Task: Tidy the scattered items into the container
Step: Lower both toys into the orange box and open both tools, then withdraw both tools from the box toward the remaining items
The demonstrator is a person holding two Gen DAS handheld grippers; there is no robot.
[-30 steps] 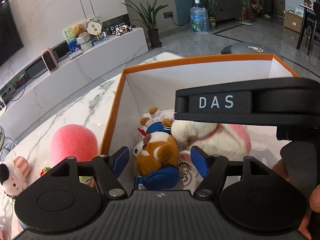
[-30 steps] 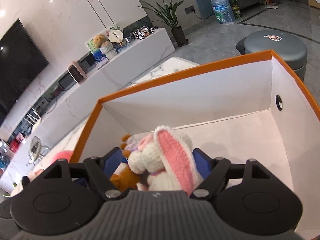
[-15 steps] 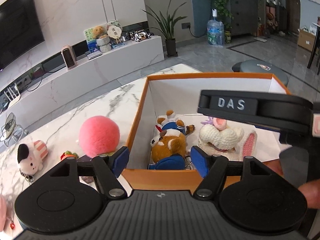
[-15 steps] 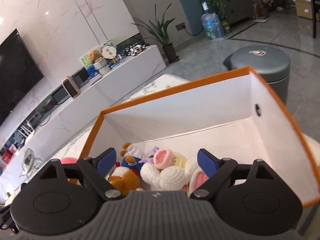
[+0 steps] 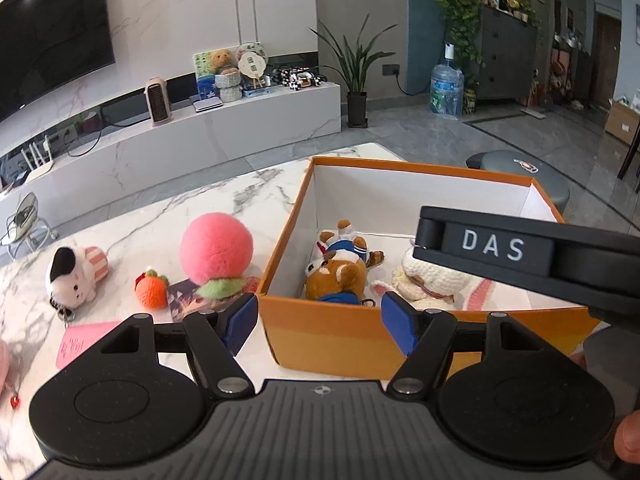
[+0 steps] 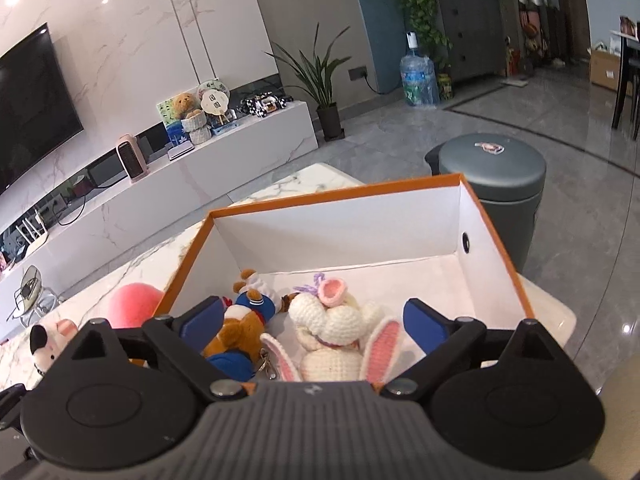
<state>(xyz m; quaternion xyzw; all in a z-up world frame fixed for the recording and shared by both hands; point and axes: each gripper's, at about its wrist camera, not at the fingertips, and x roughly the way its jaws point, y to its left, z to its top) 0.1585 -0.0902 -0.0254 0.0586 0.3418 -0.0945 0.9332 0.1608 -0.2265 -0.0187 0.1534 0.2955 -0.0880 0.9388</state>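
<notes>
Marble table, orange white-lined box

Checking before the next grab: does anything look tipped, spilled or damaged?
Nothing damaged or spilled. The brown plush and crochet bunny lie toppled inside the orange box; the pink ball and crochet carrot remain outside.
</notes>
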